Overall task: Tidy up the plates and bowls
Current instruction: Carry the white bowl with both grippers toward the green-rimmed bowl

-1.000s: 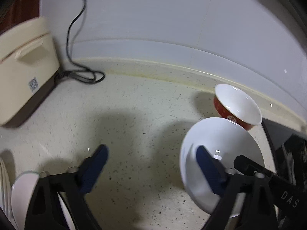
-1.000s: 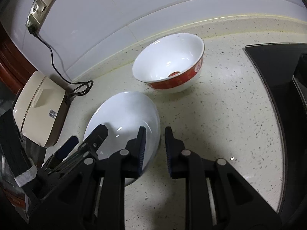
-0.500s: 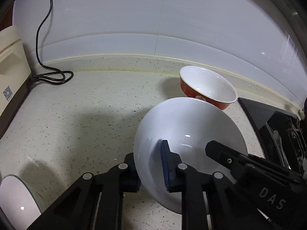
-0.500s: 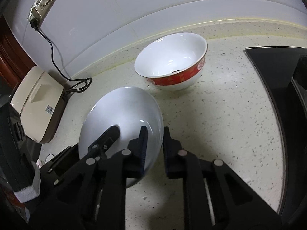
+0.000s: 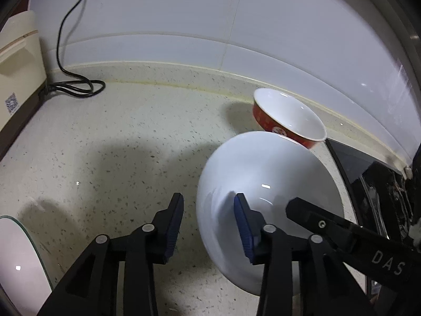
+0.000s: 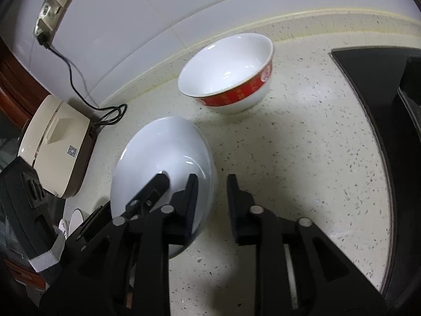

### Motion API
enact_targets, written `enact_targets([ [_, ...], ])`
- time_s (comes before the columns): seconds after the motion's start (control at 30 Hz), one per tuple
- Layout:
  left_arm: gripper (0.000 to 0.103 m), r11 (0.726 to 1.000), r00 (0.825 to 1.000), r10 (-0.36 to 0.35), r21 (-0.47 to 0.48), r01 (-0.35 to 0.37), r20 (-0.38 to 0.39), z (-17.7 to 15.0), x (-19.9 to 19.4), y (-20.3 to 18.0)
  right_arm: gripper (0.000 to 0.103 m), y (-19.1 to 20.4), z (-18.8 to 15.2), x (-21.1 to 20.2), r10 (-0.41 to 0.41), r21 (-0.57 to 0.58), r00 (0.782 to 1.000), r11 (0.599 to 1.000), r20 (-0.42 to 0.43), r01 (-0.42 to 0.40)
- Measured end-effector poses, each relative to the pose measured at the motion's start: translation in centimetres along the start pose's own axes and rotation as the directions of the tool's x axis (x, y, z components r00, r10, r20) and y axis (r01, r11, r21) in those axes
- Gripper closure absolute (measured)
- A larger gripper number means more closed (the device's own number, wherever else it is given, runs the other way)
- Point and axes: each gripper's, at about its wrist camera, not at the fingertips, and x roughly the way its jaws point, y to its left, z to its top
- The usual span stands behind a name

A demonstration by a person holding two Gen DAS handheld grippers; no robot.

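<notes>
A plain white bowl (image 5: 268, 181) is tilted just above the speckled counter; it also shows in the right wrist view (image 6: 163, 155). My left gripper (image 5: 208, 223) straddles its left rim, jaws apart, one finger inside the bowl. My right gripper (image 6: 210, 197) straddles its right rim, jaws also apart. A red-banded white bowl (image 6: 229, 76) stands upright behind it near the wall, also in the left wrist view (image 5: 286, 118).
A cream appliance (image 6: 55, 147) with a black cord (image 5: 76, 87) sits at the left. A black stovetop (image 6: 394, 121) lies on the right. Stacked white dishes with a glass-edged plate (image 5: 18, 260) are at the near left. A wall socket (image 6: 55, 2) is above.
Both grippers opened their jaws around the white bowl's rim; half a second ago both were closed on it. The bowl has shifted slightly right and lower in the left view.
</notes>
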Motion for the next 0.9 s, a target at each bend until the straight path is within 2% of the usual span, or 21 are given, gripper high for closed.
enact_targets([
  [0.03, 0.081, 1.000, 1.000, -0.026, 0.005, 0.026, -0.010, -0.1, -0.2, -0.2, 0.084, 0.2, -0.1, 0.0, -0.011, -0.010, 1.000, 1.000, 0.001, 0.011],
  [0.07, 0.082, 1.000, 1.000, -0.022, 0.008, 0.022, -0.009, -0.2, -0.3, -0.2, 0.086, 0.3, -0.1, 0.1, -0.026, -0.016, 1.000, 1.000, 0.003, 0.026],
  [0.13, 0.083, 1.000, 1.000, -0.011, 0.018, 0.011, -0.002, -0.5, -0.6, -0.4, 0.088, 0.4, 0.0, 0.1, -0.037, -0.015, 0.999, 0.999, 0.011, 0.037],
  [0.3, 0.084, 0.999, 0.999, -0.040, -0.018, 0.040, 0.006, -0.8, -1.3, -0.1, 0.088, 0.2, 0.1, -0.7, -0.012, -0.001, 0.999, 1.000, 0.040, 0.012],
  [0.53, 0.084, 0.999, 0.994, -0.021, -0.032, 0.025, 0.103, -0.4, -3.4, 0.4, 0.088, 1.1, 0.2, -1.9, 0.048, -0.021, 0.996, 0.999, 0.079, -0.047],
  [0.9, 0.084, 0.998, 0.980, 0.013, -0.070, 0.001, 0.199, -0.9, -6.7, 1.1, 0.088, 3.2, -0.2, -3.2, 0.125, -0.076, 0.987, 0.990, 0.104, -0.117],
])
